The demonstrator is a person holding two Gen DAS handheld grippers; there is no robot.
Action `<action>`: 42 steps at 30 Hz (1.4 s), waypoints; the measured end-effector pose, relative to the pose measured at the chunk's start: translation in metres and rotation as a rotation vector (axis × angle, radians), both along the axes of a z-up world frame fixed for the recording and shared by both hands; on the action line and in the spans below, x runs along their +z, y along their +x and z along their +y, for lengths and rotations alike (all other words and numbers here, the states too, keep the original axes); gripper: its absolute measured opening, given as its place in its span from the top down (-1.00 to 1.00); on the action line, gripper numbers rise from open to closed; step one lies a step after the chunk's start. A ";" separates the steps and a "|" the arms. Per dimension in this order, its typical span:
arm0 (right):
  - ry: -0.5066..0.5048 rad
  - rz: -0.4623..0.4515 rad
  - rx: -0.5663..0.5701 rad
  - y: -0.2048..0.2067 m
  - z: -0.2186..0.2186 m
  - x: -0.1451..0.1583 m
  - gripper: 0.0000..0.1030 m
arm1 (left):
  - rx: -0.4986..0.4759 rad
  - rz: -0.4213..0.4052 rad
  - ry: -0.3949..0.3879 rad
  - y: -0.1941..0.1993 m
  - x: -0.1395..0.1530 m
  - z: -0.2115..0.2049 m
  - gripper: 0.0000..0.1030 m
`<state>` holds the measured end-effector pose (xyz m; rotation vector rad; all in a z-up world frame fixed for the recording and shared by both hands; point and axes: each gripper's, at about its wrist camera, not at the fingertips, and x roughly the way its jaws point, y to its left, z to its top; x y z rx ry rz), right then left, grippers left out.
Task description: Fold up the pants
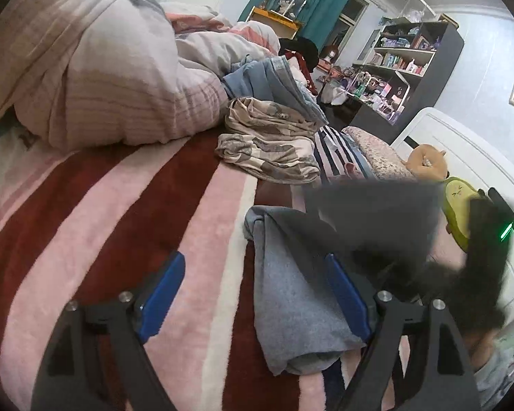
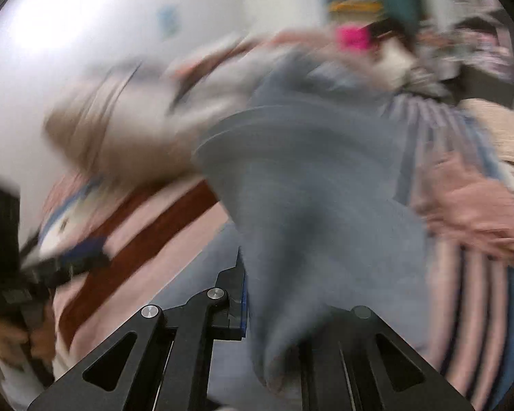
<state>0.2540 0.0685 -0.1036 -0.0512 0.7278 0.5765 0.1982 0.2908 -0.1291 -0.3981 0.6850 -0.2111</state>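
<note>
The grey pants (image 1: 291,294), soft, limp and light, drape over the striped blanket (image 1: 120,205) between the spread left gripper (image 1: 257,294) and the right gripper (image 2: 284,294) pinching them; take hems or waistband

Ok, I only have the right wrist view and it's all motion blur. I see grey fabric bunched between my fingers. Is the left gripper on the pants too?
Observer: No. The left gripper is open; the grey pants lie between its fingers, unclamped.
Operator: Where do the pants sit?
Observer: On the striped red and pink blanket, one end lifted toward the right gripper.
Operator: Anything already folded nearby?
Observer: A beige patterned garment lies folded further up the bed, with blue jeans behind it.
</note>
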 end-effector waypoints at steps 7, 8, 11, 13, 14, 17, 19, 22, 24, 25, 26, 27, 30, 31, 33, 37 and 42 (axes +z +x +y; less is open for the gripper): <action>-0.094 0.085 0.047 -0.003 0.031 -0.063 0.75 | -0.036 0.038 -0.023 0.011 -0.013 0.000 -0.57; -0.087 0.093 0.064 -0.005 0.029 -0.062 0.59 | -0.044 0.039 -0.030 0.011 -0.013 -0.001 -0.57; -0.073 0.119 0.099 -0.014 0.020 -0.054 0.10 | -0.073 0.037 -0.064 0.015 -0.013 -0.004 -0.62; -0.037 0.119 0.125 -0.030 0.004 -0.044 -0.08 | -0.097 0.037 -0.089 0.021 -0.013 -0.010 -0.66; -0.014 0.116 0.130 -0.036 -0.005 -0.037 -0.12 | -0.107 0.041 -0.092 0.023 -0.013 -0.014 -0.66; 0.051 0.091 0.057 -0.040 -0.044 -0.018 -0.15 | -0.129 0.085 -0.060 0.035 -0.022 -0.032 -0.66; 0.056 0.053 -0.048 -0.032 -0.074 -0.009 -0.19 | -0.135 0.128 -0.031 0.042 -0.031 -0.042 -0.66; 0.021 0.074 -0.200 -0.008 -0.110 -0.018 -0.24 | -0.157 0.167 0.024 0.043 -0.043 -0.055 -0.66; 0.046 0.173 -0.232 0.009 -0.124 -0.039 -0.23 | -0.156 0.187 0.086 0.042 -0.050 -0.059 -0.59; 0.069 0.224 -0.223 0.015 -0.128 -0.052 -0.22 | -0.160 0.191 0.098 0.041 -0.054 -0.059 -0.46; 0.097 0.250 -0.215 0.015 -0.130 -0.061 -0.16 | -0.175 0.198 0.098 0.040 -0.058 -0.059 -0.39; 0.112 0.257 -0.213 0.015 -0.131 -0.066 -0.15 | -0.193 0.206 0.083 0.039 -0.062 -0.057 -0.32; 0.077 0.239 -0.212 0.010 -0.134 -0.075 -0.15 | -0.211 0.206 0.091 0.035 -0.066 -0.056 -0.32; 0.071 0.243 -0.216 0.007 -0.135 -0.077 -0.15 | -0.210 0.208 0.091 0.033 -0.065 -0.056 -0.33; 0.085 0.278 -0.231 0.002 -0.140 -0.084 -0.15 | -0.203 0.217 0.073 0.033 -0.065 -0.053 -0.34; 0.074 0.283 -0.236 -0.010 -0.146 -0.085 -0.15 | -0.159 0.220 0.043 0.028 -0.059 -0.038 -0.50; 0.072 0.288 -0.231 -0.019 -0.150 -0.070 -0.15 | -0.106 0.167 0.056 0.021 -0.044 -0.022 -0.50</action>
